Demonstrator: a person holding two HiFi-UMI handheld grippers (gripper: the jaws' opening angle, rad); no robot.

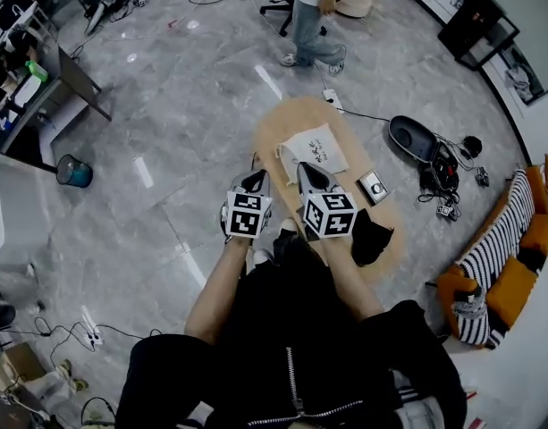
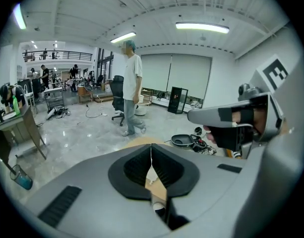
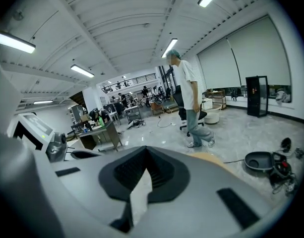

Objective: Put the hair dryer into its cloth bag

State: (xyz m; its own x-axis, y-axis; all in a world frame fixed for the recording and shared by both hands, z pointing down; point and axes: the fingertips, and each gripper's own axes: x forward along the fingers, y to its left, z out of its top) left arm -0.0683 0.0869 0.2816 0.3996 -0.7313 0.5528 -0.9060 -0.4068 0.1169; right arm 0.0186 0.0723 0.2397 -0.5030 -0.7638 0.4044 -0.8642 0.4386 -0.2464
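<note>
Above the near end of the table (image 1: 296, 114), left gripper (image 1: 255, 177) and right gripper (image 1: 307, 170) hang empty, jaws pressed together; cloth bag (image 1: 314, 147) lies toward the far end, black hair dryer (image 1: 374, 238) at the near right edge.

The counter (image 1: 278, 132) is coloured light brown. The bag (image 1: 315, 147) is white, marked with dark writing. The left tool (image 1: 253, 182) and the right tool (image 1: 309, 175) are coloured grey, and black-and-white squares are seen on their cubes. The floor (image 1: 184, 88) is grey and marbled.
</note>
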